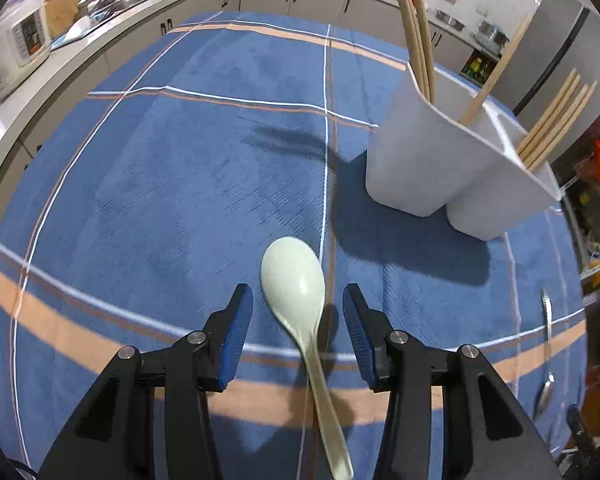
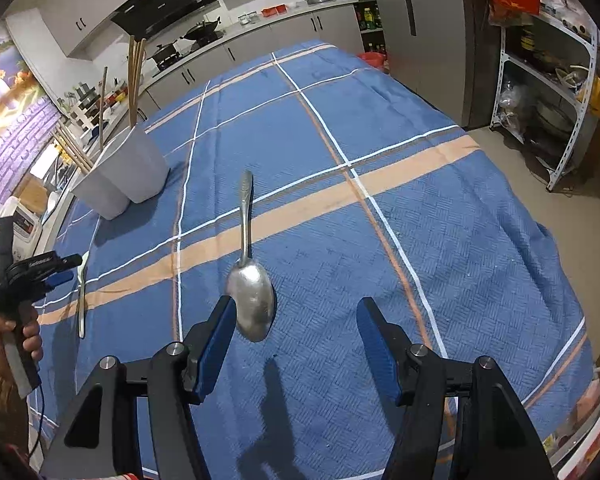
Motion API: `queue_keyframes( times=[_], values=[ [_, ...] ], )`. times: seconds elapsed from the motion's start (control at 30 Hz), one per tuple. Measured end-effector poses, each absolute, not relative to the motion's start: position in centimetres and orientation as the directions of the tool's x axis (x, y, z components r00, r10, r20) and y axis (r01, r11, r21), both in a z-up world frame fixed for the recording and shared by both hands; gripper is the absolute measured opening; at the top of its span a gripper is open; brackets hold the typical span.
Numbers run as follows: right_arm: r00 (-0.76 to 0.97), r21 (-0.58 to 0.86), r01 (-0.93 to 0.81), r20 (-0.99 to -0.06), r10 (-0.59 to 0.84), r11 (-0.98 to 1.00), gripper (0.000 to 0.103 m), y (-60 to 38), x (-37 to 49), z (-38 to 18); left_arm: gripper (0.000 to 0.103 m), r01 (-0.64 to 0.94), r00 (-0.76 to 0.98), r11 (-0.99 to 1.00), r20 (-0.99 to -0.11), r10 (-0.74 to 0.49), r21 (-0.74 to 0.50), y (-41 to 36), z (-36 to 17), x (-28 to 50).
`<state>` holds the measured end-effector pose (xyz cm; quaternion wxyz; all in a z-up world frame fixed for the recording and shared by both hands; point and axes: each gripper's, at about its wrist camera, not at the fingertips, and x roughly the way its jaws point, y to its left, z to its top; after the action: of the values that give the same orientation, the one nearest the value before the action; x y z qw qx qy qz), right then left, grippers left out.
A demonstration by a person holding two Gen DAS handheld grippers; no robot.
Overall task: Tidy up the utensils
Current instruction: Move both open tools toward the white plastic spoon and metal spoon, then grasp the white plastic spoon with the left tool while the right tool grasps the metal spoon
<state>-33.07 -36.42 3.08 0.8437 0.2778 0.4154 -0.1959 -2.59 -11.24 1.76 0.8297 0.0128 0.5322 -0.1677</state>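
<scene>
Pale green spoon [image 1: 294, 280] lies between the left gripper [image 1: 298, 300] jaws, spread clear; closing off-centre may skid it across the tablecloth [image 1: 160, 200].

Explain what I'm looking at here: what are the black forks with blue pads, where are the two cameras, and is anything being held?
No robot here: a person holds a handheld two-finger gripper in each hand, and each carries a fisheye camera looking along its fingers. The left camera shows the left gripper open, its pads either side of a pale green spoon lying on the blue plaid tablecloth, without pressing it. The right camera shows the right gripper open over a metal spoon, also lying loose. Its left edge shows the person's hand gripping the other tool. A white divided holder with wooden chopsticks stands on the cloth. Nothing is held.
</scene>
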Motion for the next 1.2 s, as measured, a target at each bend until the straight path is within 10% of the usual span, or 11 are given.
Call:
queue_keyframes(
  times=[0.5, 0.7, 0.97, 1.2],
  values=[
    [0.558, 0.235, 0.434, -0.828, -0.055, 0.869, 0.067, -35.5, -25.2, 2.8, 0.027, 0.319, 0.398, 0.939, -0.881, -0.255, -0.128, -11.7, 1.3, -1.7],
    [0.529, 0.203, 0.396, -0.847, -0.042, 0.896, 0.067, -35.6, -22.6, 2.1, 0.001, 0.324, 0.404, 0.928, -0.861, -0.31, -0.182, -10.9, 3.3, -2.0],
    [0.464, 0.148, 0.374, -0.885, -0.046, 0.916, 0.062, -34.8, -21.2, 0.9, 0.002, 0.303, 0.376, 0.925, -0.863, -0.337, -0.229, -9.9, 2.4, -1.2],
    [0.434, 0.116, 0.374, -0.899, -0.062, 0.92, 0.058, -34.0, -20.4, 0.5, 0.038, 0.337, 0.363, 0.927, -0.886, -0.29, -0.165, -11.3, 1.3, -1.3]
  ],
)
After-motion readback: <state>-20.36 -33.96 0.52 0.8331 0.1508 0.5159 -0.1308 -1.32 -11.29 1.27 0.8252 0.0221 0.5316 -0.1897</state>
